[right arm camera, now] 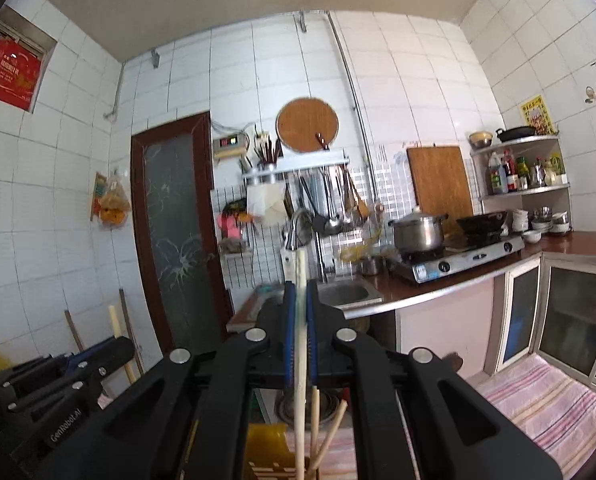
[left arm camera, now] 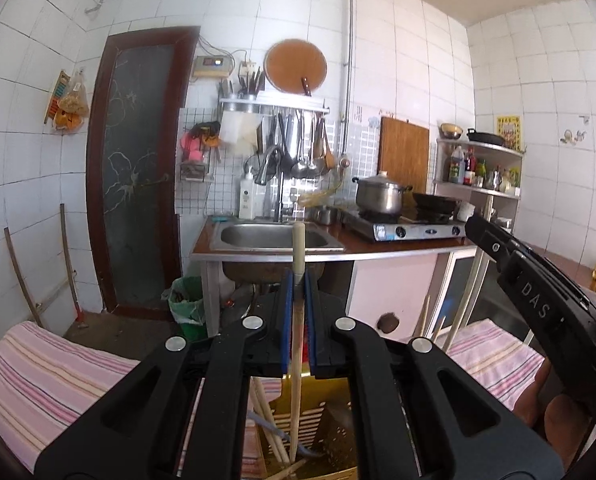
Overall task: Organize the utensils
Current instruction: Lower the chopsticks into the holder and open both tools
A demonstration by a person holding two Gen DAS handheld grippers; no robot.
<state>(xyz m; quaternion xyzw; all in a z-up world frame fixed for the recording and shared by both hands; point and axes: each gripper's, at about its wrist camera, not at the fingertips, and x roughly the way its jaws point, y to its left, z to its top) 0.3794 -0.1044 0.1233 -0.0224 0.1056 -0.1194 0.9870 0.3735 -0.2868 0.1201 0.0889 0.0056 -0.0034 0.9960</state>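
My left gripper (left arm camera: 298, 282) is shut on a pale wooden chopstick (left arm camera: 297, 344) that stands nearly upright. Its lower end reaches down into a yellow slotted utensil holder (left arm camera: 322, 420), where several other chopsticks lean. My right gripper (right arm camera: 300, 290) is likewise shut on a long pale chopstick (right arm camera: 300, 360), whose lower end hangs over the yellow holder (right arm camera: 264, 452) beside two more sticks (right arm camera: 316, 420). In the left wrist view the right gripper (left arm camera: 478, 228) comes in from the right. The left gripper (right arm camera: 120, 346) shows at the lower left of the right wrist view.
A pink striped cloth (left arm camera: 38, 380) covers the surface under the holder. Beyond stand a steel sink (left arm camera: 274, 236), a gas stove (left arm camera: 410, 228) with a pot (left arm camera: 380, 194) and a wok, a corner shelf (left arm camera: 482, 168) of bottles, a dark door (left arm camera: 138, 168) and a green bin (left arm camera: 186, 304).
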